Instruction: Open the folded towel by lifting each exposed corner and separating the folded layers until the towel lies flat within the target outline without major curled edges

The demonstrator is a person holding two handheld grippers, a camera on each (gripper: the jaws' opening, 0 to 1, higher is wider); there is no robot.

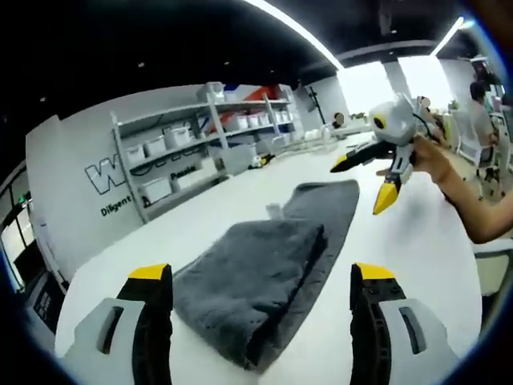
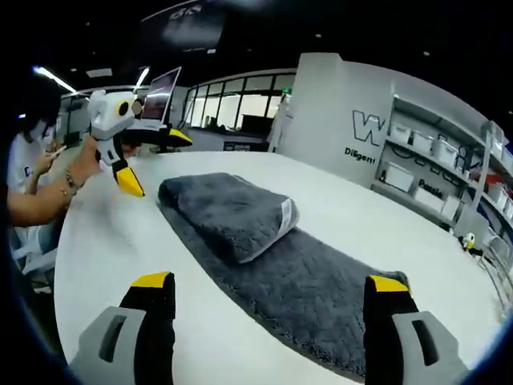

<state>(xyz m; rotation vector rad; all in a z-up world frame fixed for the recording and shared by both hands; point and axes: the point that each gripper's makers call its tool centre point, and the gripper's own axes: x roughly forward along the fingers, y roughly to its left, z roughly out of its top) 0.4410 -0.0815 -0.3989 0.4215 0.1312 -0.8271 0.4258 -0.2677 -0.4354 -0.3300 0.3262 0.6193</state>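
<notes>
Shelves (image 1: pixel 200 136) beyond folded towel (image 1: pixel 256 281)

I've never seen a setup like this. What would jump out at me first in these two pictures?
Most striking is the thick grey fluffy towel, partly folded, its doubled layer lying on a flat single layer, on the white table. Near each view's bottom rise that gripper's own two yellow-tipped jaws, standing wide apart: left gripper, right gripper. Across the towel, each gripper appears in the other's view, held up in a hand.

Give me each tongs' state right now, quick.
Left tongs: open, holding nothing, raised over the folded end of the gray towel.
Right tongs: open, holding nothing, raised over the towel's single-layer end.
</notes>
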